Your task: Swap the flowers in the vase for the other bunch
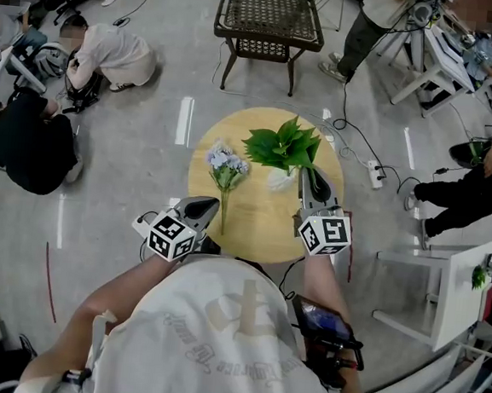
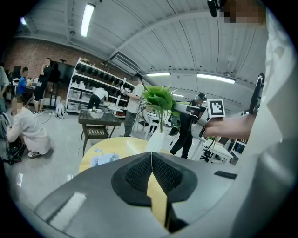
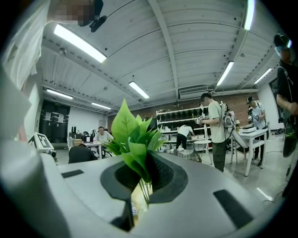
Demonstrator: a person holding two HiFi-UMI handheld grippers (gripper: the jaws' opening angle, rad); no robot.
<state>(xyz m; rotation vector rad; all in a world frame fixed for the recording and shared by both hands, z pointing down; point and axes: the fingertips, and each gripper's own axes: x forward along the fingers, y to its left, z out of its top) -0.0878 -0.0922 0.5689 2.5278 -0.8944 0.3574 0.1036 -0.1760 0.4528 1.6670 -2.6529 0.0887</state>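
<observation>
Noted: right tool (image 1: 309, 175) is clamped on the stems of the green leafy bunch (image 1: 283, 147), just above the small white vase (image 1: 279, 181). The right gripper view shows leaves fanning up from between the pads, with thin stems pinched there. In the left gripper view the stems run down into the vase mouth, so the bunch is judged gripped but not yet clear of the vase. The left tool (image 1: 208, 203) is shut with nothing between its pads, held low over the near side of the round pale wooden worktop (image 1: 260, 231). The bunch of pale blue and white flowers (image 1: 227, 162) lies flat on the worktop left of the vase, stem toward the person, untouched. Progress: early. Remaining: lift the green bunch out, set it down, pick up the blue bunch, seat it in the vase.
</observation>
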